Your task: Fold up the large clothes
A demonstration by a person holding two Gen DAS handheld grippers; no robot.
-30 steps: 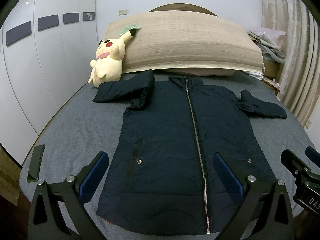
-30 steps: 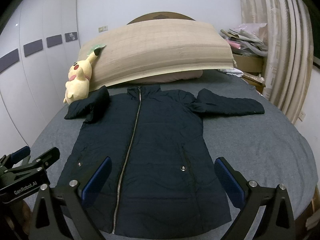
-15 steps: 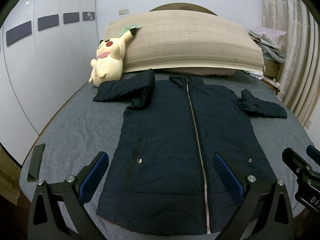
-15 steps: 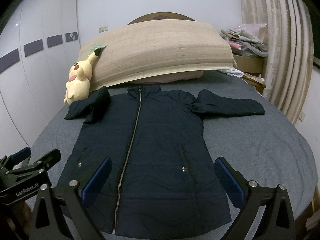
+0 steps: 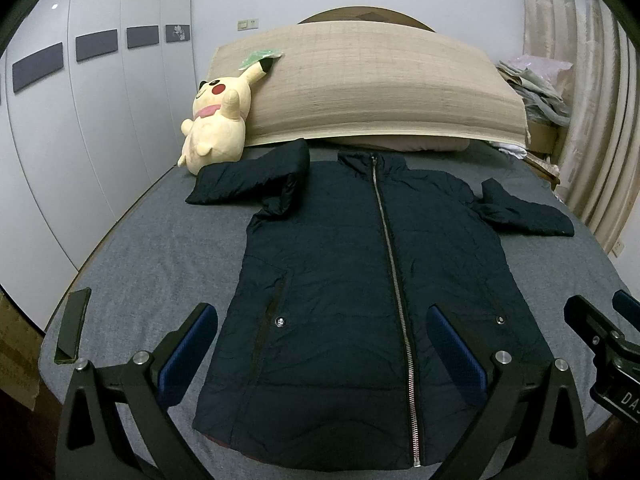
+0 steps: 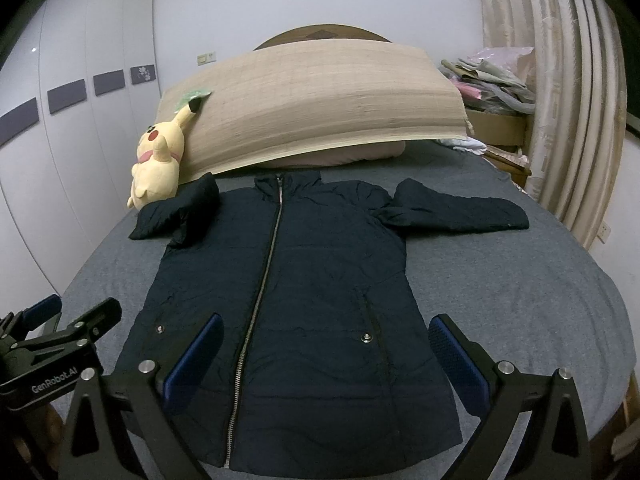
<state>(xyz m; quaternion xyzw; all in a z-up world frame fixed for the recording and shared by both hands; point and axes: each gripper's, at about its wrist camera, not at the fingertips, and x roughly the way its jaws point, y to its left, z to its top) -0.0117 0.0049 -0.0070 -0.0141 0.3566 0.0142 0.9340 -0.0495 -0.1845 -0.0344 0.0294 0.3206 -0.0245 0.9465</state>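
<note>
A dark navy zip-up jacket lies flat, front up and zipped, on the grey bed. One sleeve is folded back on itself near the plush toy; the other stretches out to the right. My left gripper hovers open above the jacket's hem, nothing between its blue pads. My right gripper is open too, above the hem's right half, and holds nothing. Each gripper shows at the edge of the other's view.
A yellow plush toy leans on a large beige rolled mat at the head of the bed. A dark phone lies near the bed's left edge. Curtains and piled clothes stand on the right.
Both views have shifted only slightly; the jacket lies as before and both grippers stay open.
</note>
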